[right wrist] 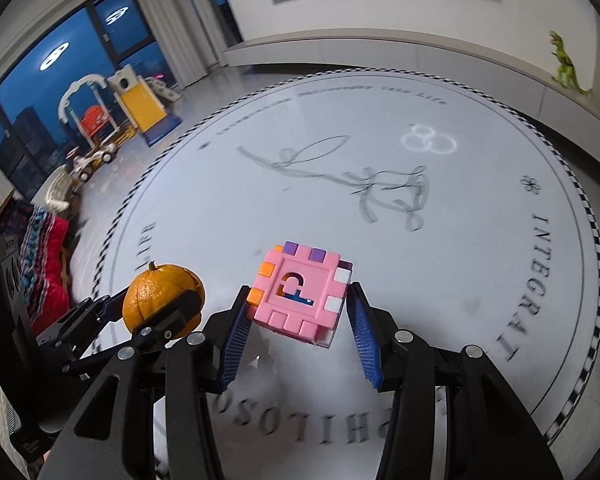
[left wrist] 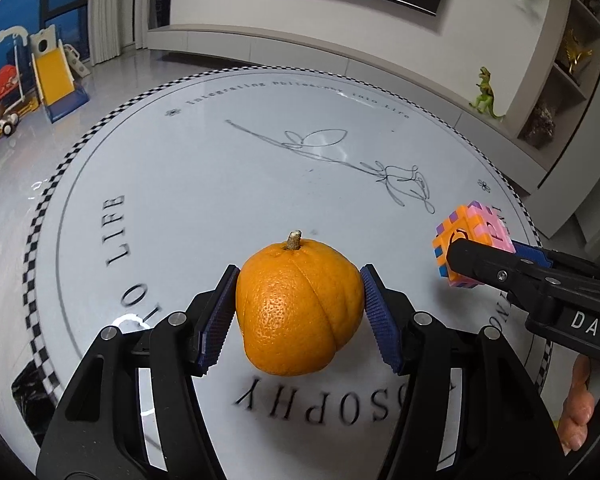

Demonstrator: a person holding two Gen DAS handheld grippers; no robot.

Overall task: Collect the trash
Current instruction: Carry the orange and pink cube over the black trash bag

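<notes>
My left claw (left wrist: 300,304) is clamped on a dimpled orange citrus fruit with a short brown stem (left wrist: 298,304), its blue ribbed pads pressing the fruit's two flanks. My right claw (right wrist: 298,320) is clamped on a pink plastic puzzle cube with purple, orange and white studs (right wrist: 302,294), held by its side faces. Both loads seem to hang clear above the round white table with black lettering and a checkered rim (left wrist: 188,152); neither looks to rest on it.

The fruit's skin looks puckered along a seam, so I judge it soft: squeeze harder and it may split, ease off and its round flanks could roll out between the pads. The cube sits near my fingertips and slightly skewed; a quick swing could twist it loose.

My claws ride close, the right one just beside the left's right finger, so swinging toward each other risks a knock. Ahead of both the tabletop lies bare to its far rim. No bin shows in either view.
</notes>
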